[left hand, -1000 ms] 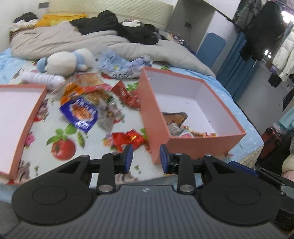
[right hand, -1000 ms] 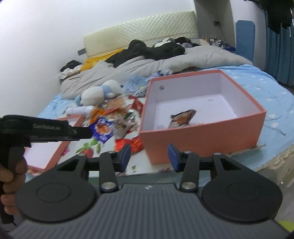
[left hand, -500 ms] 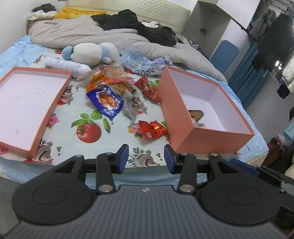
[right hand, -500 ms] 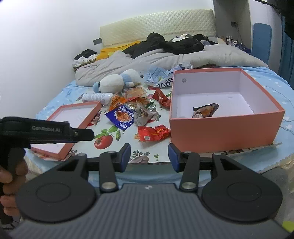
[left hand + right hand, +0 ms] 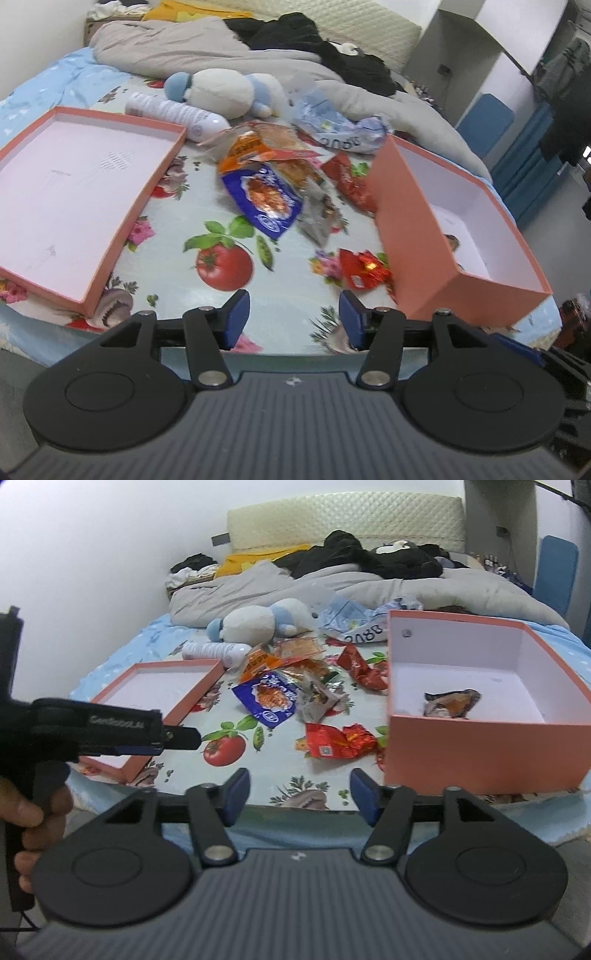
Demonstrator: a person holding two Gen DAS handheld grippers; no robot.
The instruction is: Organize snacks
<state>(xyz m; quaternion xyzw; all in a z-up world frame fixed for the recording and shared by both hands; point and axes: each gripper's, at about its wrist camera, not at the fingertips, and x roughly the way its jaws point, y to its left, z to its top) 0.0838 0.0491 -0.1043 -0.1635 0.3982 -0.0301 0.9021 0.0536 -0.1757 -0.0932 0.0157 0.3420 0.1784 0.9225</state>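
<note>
Right wrist view: both grippers, left and right, released, empty; red snack packet at 12 o'clock, box at 2 o'clock

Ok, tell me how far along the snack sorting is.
Barely started. Done: one brown snack packet lies in the deep orange cardboard box. In hand: nothing; the left gripper and right gripper are both open. Left: the crumpled red wrapper, blue foil packet and the other packets on the fruit-print sheet.
</note>
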